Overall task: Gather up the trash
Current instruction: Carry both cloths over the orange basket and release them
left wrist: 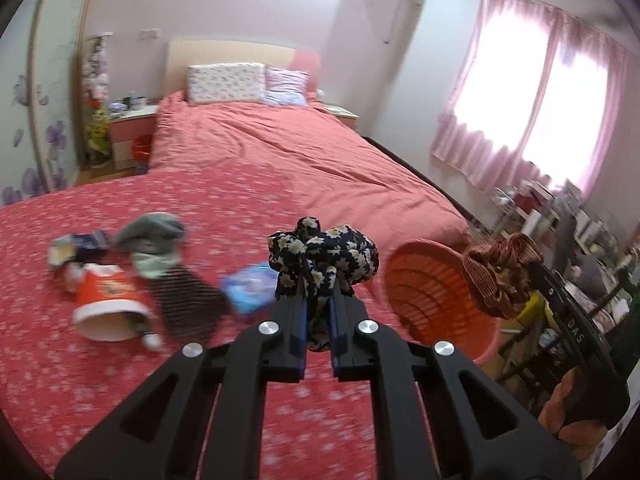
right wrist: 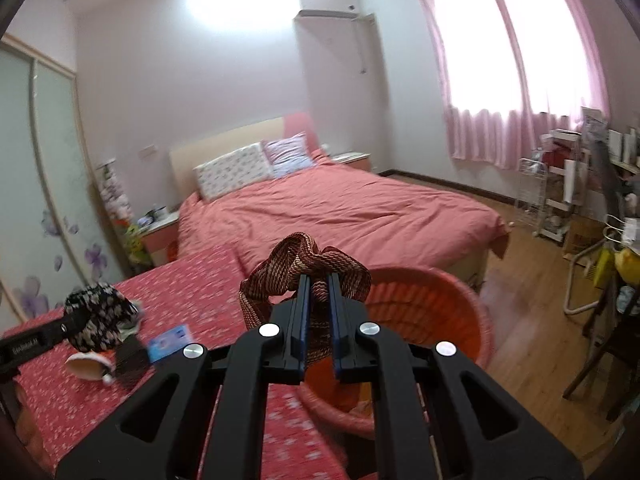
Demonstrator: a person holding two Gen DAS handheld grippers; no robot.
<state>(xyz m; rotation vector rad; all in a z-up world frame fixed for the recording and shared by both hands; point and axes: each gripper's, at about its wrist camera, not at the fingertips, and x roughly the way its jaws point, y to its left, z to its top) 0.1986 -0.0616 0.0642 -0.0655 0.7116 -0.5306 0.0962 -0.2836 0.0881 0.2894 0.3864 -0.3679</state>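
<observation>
My left gripper (left wrist: 319,300) is shut on a black floral scrunchie (left wrist: 324,256), held above the red cloth-covered table (left wrist: 120,380). My right gripper (right wrist: 319,280) is shut on a brown striped scrunchie (right wrist: 308,268), held over the near rim of the orange basket (right wrist: 440,292). The basket also shows in the left wrist view (left wrist: 432,292), with the brown scrunchie (left wrist: 500,272) just to its right. On the table lie a tipped red paper cup (left wrist: 108,304), a striped dark cloth (left wrist: 188,304), a grey-green cloth (left wrist: 152,240) and a blue packet (left wrist: 250,286).
A bed with a red cover (right wrist: 340,208) stands behind the table. A wooden floor (right wrist: 532,320) and cluttered shelves (right wrist: 560,184) are at the right under pink curtains (right wrist: 512,60). A small dark box (left wrist: 90,242) lies at the table's far left.
</observation>
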